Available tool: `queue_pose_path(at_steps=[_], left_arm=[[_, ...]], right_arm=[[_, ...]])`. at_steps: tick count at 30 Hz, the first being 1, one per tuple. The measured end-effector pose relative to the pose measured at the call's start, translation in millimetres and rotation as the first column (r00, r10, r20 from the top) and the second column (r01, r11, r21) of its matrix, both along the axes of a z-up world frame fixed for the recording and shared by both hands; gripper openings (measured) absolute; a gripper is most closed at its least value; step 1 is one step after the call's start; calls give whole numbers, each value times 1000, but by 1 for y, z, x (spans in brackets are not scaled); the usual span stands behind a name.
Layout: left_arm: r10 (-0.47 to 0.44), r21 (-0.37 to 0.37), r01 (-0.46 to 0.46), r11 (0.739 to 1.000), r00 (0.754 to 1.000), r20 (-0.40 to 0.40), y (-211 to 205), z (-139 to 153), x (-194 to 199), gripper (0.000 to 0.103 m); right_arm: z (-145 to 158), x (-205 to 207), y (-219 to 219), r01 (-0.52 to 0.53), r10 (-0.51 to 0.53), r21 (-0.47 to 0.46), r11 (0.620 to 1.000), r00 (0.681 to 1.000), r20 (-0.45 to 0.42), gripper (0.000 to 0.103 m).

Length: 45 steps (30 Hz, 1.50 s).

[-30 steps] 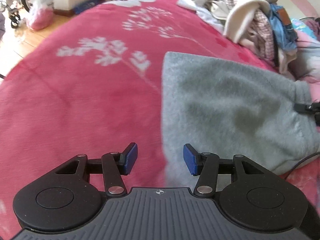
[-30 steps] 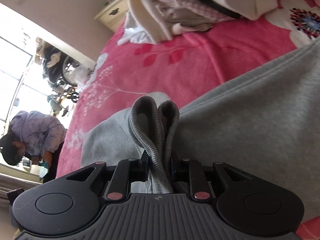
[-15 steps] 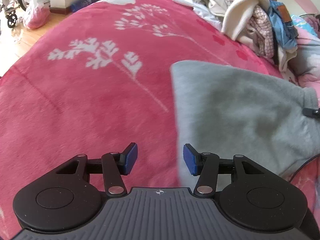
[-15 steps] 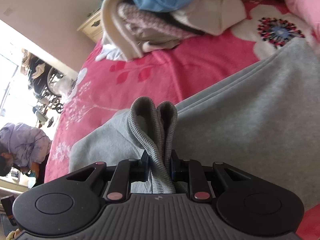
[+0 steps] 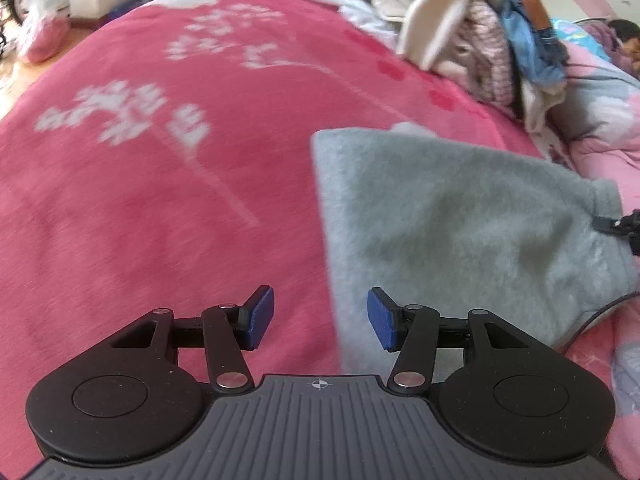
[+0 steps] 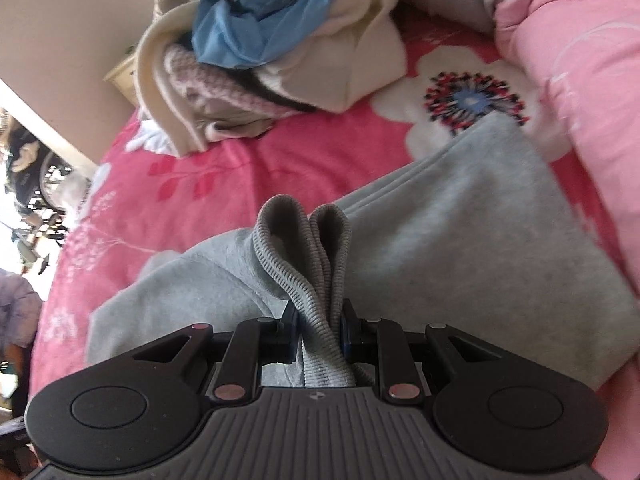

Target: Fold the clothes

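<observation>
A grey fleece garment (image 5: 460, 220) lies on the red flowered blanket (image 5: 160, 200). My left gripper (image 5: 321, 318) is open and empty, low over the blanket at the garment's near left edge. My right gripper (image 6: 320, 320) is shut on the garment's bunched ribbed cuff (image 6: 308, 248), with the rest of the grey garment (image 6: 460, 240) spread flat beyond it. The right gripper's tip (image 5: 624, 226) shows at the garment's far right edge in the left wrist view.
A pile of unfolded clothes (image 5: 480, 40) sits at the far side of the bed, also in the right wrist view (image 6: 280, 60). A pink quilt (image 6: 580, 80) lies to the right. The floor with a pink bag (image 5: 40, 40) is beyond the bed's left edge.
The right gripper has carried the cuff toward the far right, so more of the clothes pile and the pink quilt show. The left gripper stayed open and shifted slightly at the garment's edge.
</observation>
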<state>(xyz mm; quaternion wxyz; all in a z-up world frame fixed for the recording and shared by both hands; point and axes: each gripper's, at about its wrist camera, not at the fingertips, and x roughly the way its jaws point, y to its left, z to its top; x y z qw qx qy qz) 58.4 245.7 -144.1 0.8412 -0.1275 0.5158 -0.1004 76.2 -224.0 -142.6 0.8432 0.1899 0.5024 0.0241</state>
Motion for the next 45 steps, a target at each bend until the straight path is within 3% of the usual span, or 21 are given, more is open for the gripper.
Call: queue_pose_path(at_steps=[8,14,23,32,41,45], left_arm=[[-99,20,100,995,995,-25,-44,-13,16,53],[-111,9,111,994,994,-16,-59,-14,18,53],[-194,62,193,979,981,4,-89,-14,21,53],[-218,60,217,974,976,10,-102,-13,24,53],[-225,75,225,971,974,-6,-106,-24,24,53],[-222,68,222,973,975,-14,-102,-23,24,53]], right_arm=[[8,0,-18,-4,6,-111,994,1000,17,22],[16,12,-34,-11,18,-205,979,999,35,21],[8,27,-65,-9,13,-309,951,1000,12,22],[11,26,-82,-7,11,-331,943,1000,11,22],[-22,32,-88,2,-13,-337,942,999,-30,24],[-13,31,-89,13,-19,-288,958,1000,-16,23]])
